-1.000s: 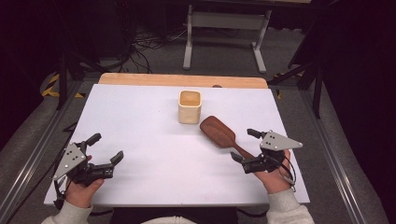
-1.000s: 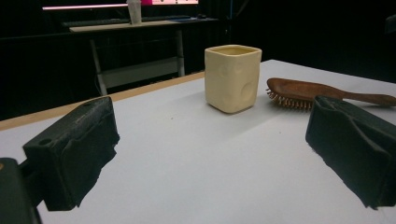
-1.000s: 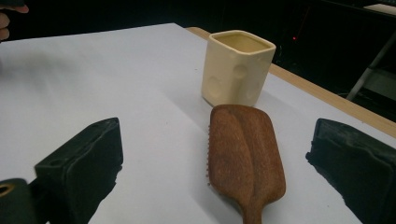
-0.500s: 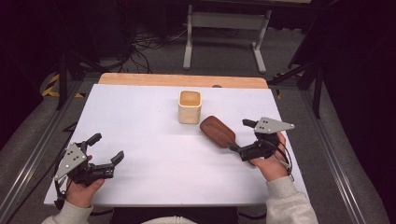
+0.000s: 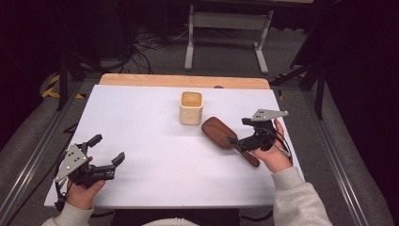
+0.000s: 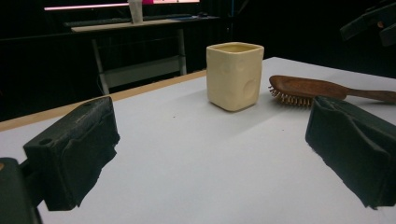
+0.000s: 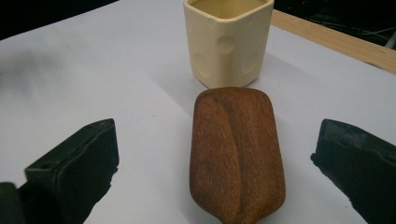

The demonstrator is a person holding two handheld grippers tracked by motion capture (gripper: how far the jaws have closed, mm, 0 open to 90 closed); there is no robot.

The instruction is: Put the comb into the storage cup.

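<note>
High view has my right gripper [image 5: 241,140] poised over the handle of the wooden hairbrush [image 5: 221,133], its fingers spread and holding nothing. The brush lies bristles down on the white counter [image 5: 141,122], its long axis running from the head at ten o'clock to the handle at four o'clock, straight under my right hand. In the right gripper view the head sits between my open fingers [image 7: 74,163], untouched. Just beyond it at twelve o'clock stands the cream square cup [image 5: 191,107], near enough to bump. My left gripper [image 5: 108,155], also open and empty, waits well apart at eight o'clock.
</note>
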